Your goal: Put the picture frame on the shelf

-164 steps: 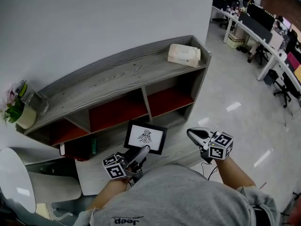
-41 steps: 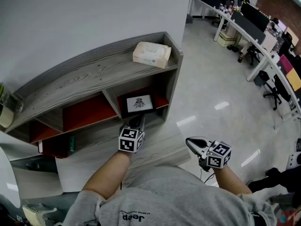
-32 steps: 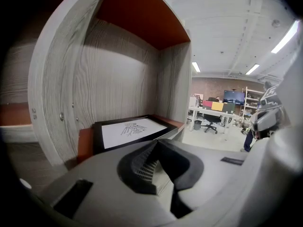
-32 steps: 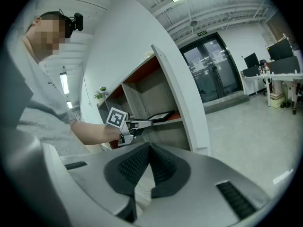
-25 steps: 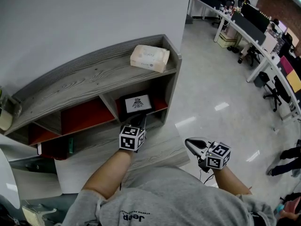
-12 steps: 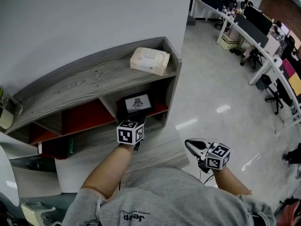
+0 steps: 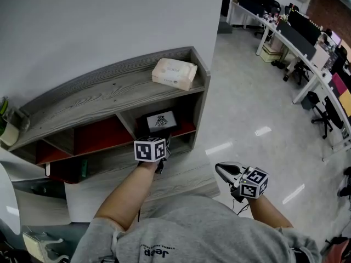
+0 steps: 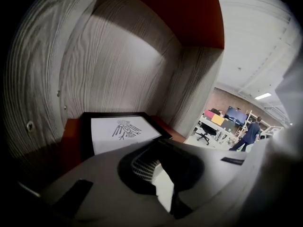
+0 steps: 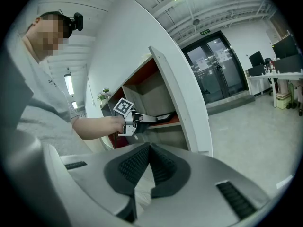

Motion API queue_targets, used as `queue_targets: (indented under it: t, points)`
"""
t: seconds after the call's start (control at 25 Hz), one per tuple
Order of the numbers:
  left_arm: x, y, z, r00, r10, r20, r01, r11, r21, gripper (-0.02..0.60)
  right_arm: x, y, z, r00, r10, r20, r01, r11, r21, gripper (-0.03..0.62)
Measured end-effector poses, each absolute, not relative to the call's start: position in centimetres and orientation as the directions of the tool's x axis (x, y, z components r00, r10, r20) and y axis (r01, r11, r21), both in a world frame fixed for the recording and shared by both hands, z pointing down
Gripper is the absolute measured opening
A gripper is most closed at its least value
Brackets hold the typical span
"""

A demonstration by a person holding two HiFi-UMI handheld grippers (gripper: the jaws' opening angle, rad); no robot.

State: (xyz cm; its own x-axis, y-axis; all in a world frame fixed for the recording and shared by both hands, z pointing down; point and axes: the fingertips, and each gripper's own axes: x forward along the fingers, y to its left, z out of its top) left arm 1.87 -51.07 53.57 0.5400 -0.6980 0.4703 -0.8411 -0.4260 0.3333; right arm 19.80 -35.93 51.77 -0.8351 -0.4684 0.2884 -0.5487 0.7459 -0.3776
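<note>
Showing the placement stage: the picture frame (image 7: 160,121), held low in front of the shelf (image 7: 98,100) some seconds earlier, now sits inside the right-hand compartment under the top board. Its printed face is tipped upward, towards the head camera. Over the last second it has gone slightly deeper and lower towards the red floor (image 7: 184,128), and the marker cube has turned up to face the camera.

The left gripper (image 7: 163,139) reaches into the mouth of that compartment. Its jaws are drawn almost fully together at the frame's near edge. The contact itself is masked by the jaw bodies in the left gripper view, but the right gripper view shows the frame running straight on from the jaw tips, so it is judged still pinched and not yet released.

The task is judged nearly complete, with only the setting down and letting go left to do.

The left forearm (image 7: 123,196) is extended forward, wrist pitched down. The right gripper (image 7: 220,167) hangs well apart beside the body, jaws closed on nothing. A tissue pack (image 7: 174,73) lies on the top board, above the frame's compartment.
</note>
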Motion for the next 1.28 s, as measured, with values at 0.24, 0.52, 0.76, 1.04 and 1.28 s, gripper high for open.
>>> queue_targets:
  t: [0.24, 0.52, 0.76, 1.04, 1.28]
  points:
    - [1.8, -51.6, 53.2, 0.527, -0.709, 0.469, -0.848, -0.405, 0.34, 0.009, 20.4, -35.6, 51.2, -0.845, -0.461, 0.27, -0.534, 0.759, -0.372, 0.02]
    - [1.6, -49.3, 51.0, 0.516, -0.766, 0.384, -0.854, -0.422, 0.305, 0.008, 21.5, -35.0, 50.2, -0.865, -0.446, 0.229, -0.501, 0.786, -0.363, 0.02]
    - [0.0, -43.2, 48.2, 0.528, -0.817, 0.233, -0.827, -0.432, 0.361, 0.008, 20.6, -35.3, 49.7, -0.906, -0.38, 0.185, -0.422, 0.833, -0.357, 0.02]
    - [-6.8, -35.7, 49.2, 0.434, -0.877, 0.206, -0.869, -0.347, 0.353, 0.009, 14.7, -36.4, 50.3, -0.955, -0.261, 0.141, -0.295, 0.888, -0.352, 0.02]
    - [-15.1, -30.5, 48.9, 0.384, -0.913, 0.14, -0.885, -0.32, 0.339, 0.009, 6.0, -35.4, 50.4, -0.974, -0.174, 0.148, -0.215, 0.914, -0.344, 0.02]
